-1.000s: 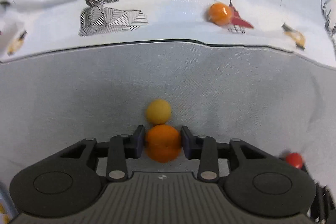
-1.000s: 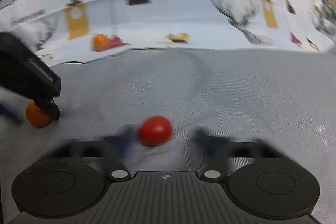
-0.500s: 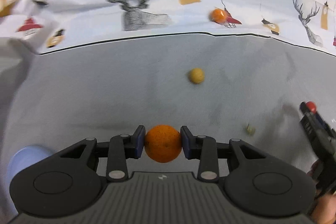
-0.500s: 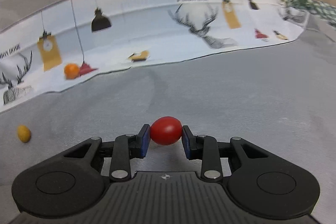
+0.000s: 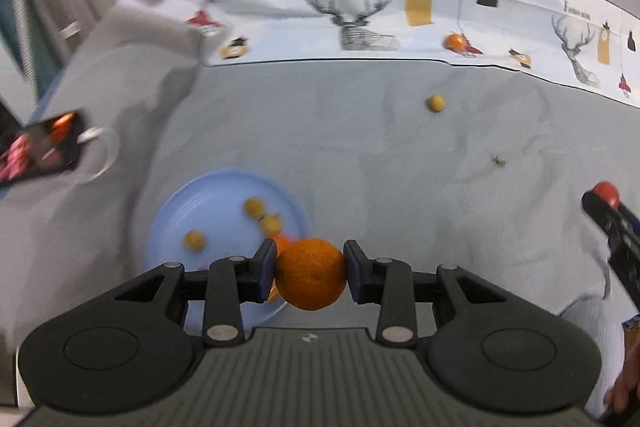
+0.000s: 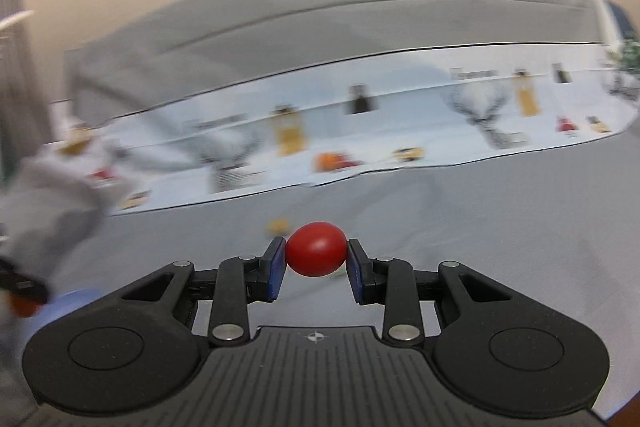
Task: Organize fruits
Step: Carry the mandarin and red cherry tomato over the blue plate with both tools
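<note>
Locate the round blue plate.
Left wrist view, lower left: the round blue plate lies on the grey cloth, holding small yellow fruits, partly behind the left gripper.

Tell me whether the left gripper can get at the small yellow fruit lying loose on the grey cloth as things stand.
Probably not yet. The left gripper is shut on the orange, so its fingers are full. The path across the grey cloth to the small yellow fruit looks free; it would have to drop the orange first, perhaps on the blue plate.

Plate (image 5: 168, 227) left (fruits (image 5: 262, 215) on it) — phone (image 5: 40, 151) beyond

"Fashion home" (blurred) on printed cloth (image 5: 400, 23)
</note>
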`<state>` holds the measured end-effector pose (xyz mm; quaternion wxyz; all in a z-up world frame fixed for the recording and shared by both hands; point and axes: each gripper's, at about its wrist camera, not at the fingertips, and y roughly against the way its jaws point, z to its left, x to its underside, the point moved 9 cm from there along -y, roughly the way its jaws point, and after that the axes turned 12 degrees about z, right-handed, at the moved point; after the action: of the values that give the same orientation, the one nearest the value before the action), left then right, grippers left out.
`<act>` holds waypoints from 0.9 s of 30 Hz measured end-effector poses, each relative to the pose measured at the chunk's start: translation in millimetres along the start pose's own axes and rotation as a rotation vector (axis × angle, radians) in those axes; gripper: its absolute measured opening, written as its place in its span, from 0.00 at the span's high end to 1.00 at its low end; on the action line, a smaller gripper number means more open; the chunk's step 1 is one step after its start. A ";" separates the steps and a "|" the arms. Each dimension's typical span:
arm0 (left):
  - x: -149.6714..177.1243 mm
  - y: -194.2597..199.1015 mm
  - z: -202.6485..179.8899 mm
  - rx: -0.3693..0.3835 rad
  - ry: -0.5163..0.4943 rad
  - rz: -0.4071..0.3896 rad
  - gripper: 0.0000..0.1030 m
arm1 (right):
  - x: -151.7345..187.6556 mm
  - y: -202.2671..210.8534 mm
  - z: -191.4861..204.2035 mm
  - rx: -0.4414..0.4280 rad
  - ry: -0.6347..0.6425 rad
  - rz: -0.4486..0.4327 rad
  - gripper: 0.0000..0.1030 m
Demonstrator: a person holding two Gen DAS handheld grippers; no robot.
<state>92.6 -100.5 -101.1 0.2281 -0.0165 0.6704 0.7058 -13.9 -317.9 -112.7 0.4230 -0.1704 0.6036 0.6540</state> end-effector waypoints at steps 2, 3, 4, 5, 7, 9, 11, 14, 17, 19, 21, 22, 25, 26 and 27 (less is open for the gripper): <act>20.3 11.4 18.3 -0.008 0.018 0.001 0.61 | 13.8 19.6 32.4 -0.092 0.023 0.042 0.67; 31.0 16.6 27.9 -0.011 0.029 0.001 0.61 | 19.7 29.3 47.0 -0.126 0.036 0.060 0.67; 39.7 20.4 35.8 -0.015 0.037 -0.001 0.61 | 25.6 37.5 62.0 -0.156 0.057 0.075 0.67; 49.0 24.6 44.4 -0.022 0.046 -0.006 0.61 | 30.6 45.3 75.0 -0.179 0.081 0.087 0.67; 67.3 33.0 62.3 -0.035 0.072 -0.022 0.61 | 40.1 60.9 101.1 -0.213 0.139 0.099 0.67; 82.4 39.0 77.3 -0.042 0.103 -0.034 0.61 | 46.3 74.2 121.9 -0.227 0.204 0.098 0.67; 98.2 42.7 91.0 -0.048 0.130 -0.037 0.61 | 50.7 85.4 138.5 -0.220 0.264 0.085 0.67; 116.8 44.2 105.7 -0.049 0.158 -0.030 0.61 | 56.7 96.8 154.8 -0.215 0.314 0.078 0.67; 127.7 47.3 117.1 -0.047 0.181 -0.039 0.61 | 60.8 101.8 163.7 -0.206 0.336 0.084 0.67; 130.9 51.9 122.0 -0.050 0.187 -0.056 0.61 | 61.5 106.1 166.0 -0.196 0.342 0.080 0.67; 133.3 56.6 125.2 -0.047 0.192 -0.072 0.61 | 61.3 108.2 167.0 -0.185 0.342 0.071 0.67; 134.2 58.6 126.1 -0.043 0.194 -0.079 0.61 | 61.6 110.2 167.1 -0.180 0.341 0.069 0.67; 134.6 61.2 126.2 -0.037 0.196 -0.091 0.61 | 62.0 112.8 168.3 -0.165 0.348 0.065 0.67; 134.3 61.5 126.1 -0.035 0.195 -0.095 0.61 | 62.5 113.0 169.5 -0.161 0.351 0.064 0.67; 134.5 62.3 126.2 -0.033 0.194 -0.098 0.61 | 62.1 112.7 170.4 -0.159 0.354 0.064 0.67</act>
<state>-13.6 60.4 -74.2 0.1960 -0.1212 0.6760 0.6999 -86.7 -127.4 -49.2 0.2744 -0.2963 0.6201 0.6726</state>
